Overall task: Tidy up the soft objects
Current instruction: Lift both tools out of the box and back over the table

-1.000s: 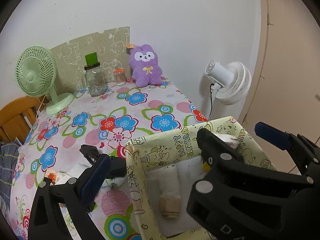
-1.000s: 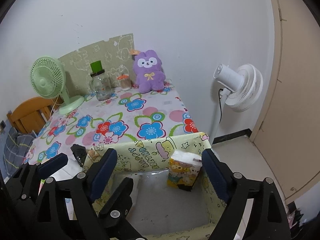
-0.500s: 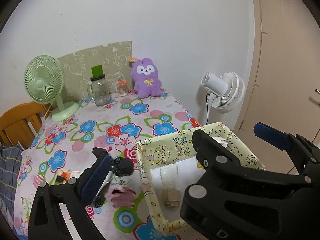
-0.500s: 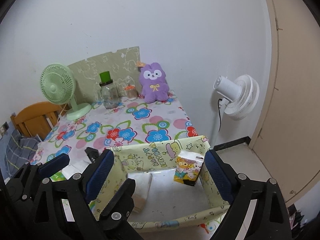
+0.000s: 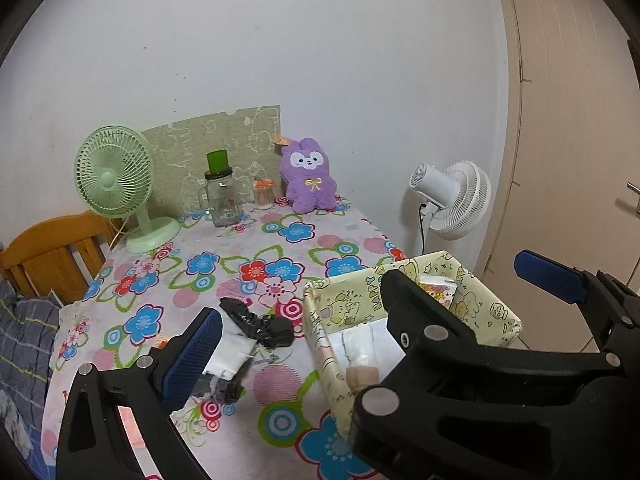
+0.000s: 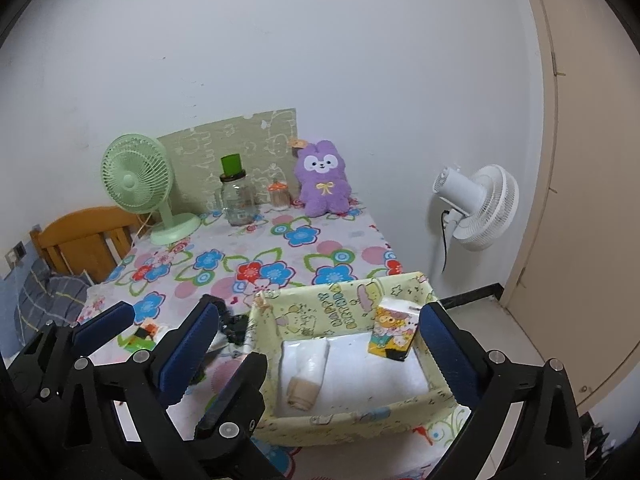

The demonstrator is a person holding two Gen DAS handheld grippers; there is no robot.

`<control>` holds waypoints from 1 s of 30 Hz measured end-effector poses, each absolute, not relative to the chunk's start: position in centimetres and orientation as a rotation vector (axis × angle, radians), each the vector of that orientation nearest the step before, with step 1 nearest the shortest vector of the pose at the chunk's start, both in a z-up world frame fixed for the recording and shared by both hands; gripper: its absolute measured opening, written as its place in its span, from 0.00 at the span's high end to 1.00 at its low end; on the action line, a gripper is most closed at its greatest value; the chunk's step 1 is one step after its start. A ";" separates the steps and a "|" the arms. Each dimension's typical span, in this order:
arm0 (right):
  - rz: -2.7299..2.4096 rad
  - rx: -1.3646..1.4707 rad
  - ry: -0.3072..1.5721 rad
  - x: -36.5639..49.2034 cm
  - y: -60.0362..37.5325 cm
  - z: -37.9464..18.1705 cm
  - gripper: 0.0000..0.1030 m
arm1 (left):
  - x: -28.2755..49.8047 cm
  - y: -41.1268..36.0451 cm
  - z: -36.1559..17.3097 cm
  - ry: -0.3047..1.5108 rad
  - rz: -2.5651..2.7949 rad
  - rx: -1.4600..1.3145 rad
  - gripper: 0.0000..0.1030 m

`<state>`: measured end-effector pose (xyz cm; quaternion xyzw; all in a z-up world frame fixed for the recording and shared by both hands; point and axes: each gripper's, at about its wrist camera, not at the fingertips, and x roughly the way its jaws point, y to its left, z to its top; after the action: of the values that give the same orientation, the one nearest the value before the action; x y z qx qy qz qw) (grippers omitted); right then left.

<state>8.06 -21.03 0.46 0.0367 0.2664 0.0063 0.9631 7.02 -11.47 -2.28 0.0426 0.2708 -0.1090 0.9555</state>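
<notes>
- Right gripper (image 6: pixel 316 344), jaws opening, nothing between the pads, above a yellow cartoon-print box (image 6: pixel 344 308).
- Tissue pack (image 6: pixel 394 334) stands inside.
- Left gripper (image 5: pixel 360 312), jaws apart, empty.

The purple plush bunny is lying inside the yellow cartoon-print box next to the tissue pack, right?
No. The purple plush bunny sits at the table's far edge against the wall, beside the small orange-lidded jar. The yellow cartoon-print box holds the tissue pack, as the right wrist view shows.

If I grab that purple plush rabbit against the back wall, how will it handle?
The purple plush rabbit looks fluffy, so it probably squashes under the pads. It seems light for its size. It sits propped upright against the wall, so a push would likely topple it, not slide it.
</notes>
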 end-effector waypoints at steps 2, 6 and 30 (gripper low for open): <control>0.018 0.073 0.539 7.9 -20.6 0.5 0.01 | 6.8 -11.1 -2.2 0.548 -0.220 0.087 0.00; 0.023 0.067 0.530 7.4 -19.6 0.7 0.01 | 6.2 -10.1 -2.1 0.535 -0.218 0.089 0.00; 0.076 0.014 0.543 5.7 -13.7 -0.8 0.00 | 4.3 -4.5 -3.9 0.567 -0.202 0.068 0.00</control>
<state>5.73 -13.75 -0.80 0.0069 0.2680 0.0374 0.9627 4.34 -4.49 -3.92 0.0337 0.2790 -0.0995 0.9545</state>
